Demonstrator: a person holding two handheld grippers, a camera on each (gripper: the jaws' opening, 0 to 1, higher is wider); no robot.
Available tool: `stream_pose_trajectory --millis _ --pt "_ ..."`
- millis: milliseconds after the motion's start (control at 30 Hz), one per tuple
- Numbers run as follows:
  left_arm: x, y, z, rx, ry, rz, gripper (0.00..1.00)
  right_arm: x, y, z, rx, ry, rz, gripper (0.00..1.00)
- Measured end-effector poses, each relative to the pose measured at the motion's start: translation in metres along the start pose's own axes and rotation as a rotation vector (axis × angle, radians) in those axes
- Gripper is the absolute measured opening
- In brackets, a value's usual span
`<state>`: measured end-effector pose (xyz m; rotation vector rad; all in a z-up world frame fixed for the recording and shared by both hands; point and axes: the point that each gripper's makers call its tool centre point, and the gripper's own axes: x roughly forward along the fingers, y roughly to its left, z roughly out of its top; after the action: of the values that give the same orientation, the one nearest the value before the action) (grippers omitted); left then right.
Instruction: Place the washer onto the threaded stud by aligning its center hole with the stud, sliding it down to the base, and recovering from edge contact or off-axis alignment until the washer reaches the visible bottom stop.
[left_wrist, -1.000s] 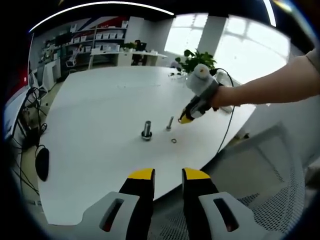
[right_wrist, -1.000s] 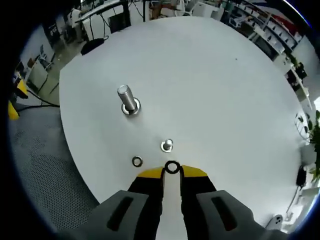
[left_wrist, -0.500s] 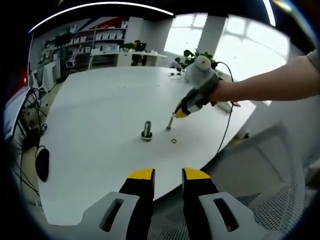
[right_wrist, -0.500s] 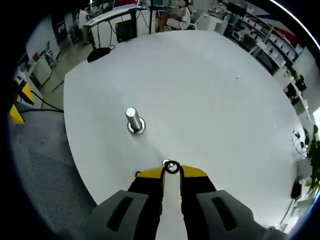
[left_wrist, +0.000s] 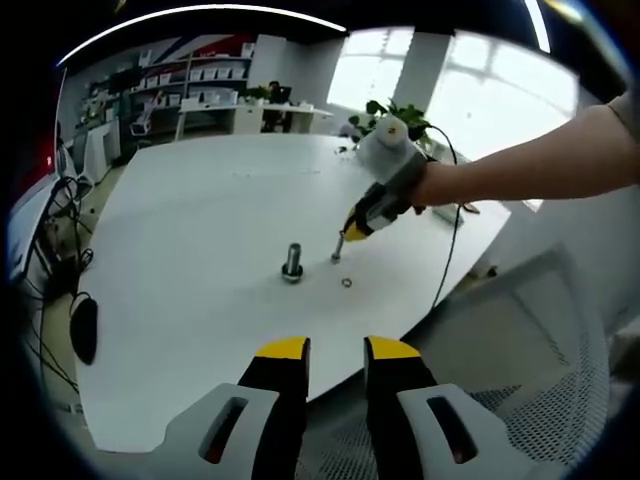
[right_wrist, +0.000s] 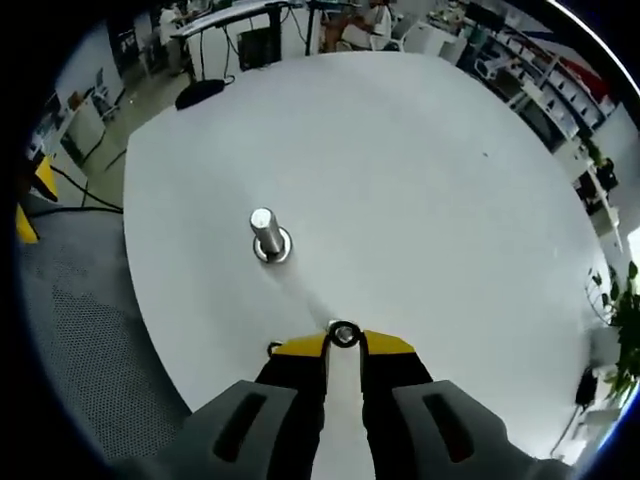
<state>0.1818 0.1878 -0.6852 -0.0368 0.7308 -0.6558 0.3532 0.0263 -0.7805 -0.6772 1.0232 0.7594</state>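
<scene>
Right gripper view — washer (right_wrist: 343, 335) pinched edgewise, hole facing camera

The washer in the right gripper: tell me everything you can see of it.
The washer is a small dark metal ring with an open centre hole, pinched at its edge between the yellow tips of the right gripper. It sits over the top of the thin stud on the white table. Whether the hole is already on the stud cannot be told.
</scene>
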Motion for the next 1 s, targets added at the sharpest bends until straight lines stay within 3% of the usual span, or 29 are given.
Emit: stream_pose_trajectory --millis 667,1000 --pt "0.001 -0.002 -0.001 0.002 0.009 -0.011 0.19 0.025 0.000 -0.009 0.006 0.062 0.027 0.14" --pt "0.001 0.000 -0.003 -0.006 0.016 -0.001 0.18 0.042 0.003 -0.021 0.028 0.105 0.057 0.14"
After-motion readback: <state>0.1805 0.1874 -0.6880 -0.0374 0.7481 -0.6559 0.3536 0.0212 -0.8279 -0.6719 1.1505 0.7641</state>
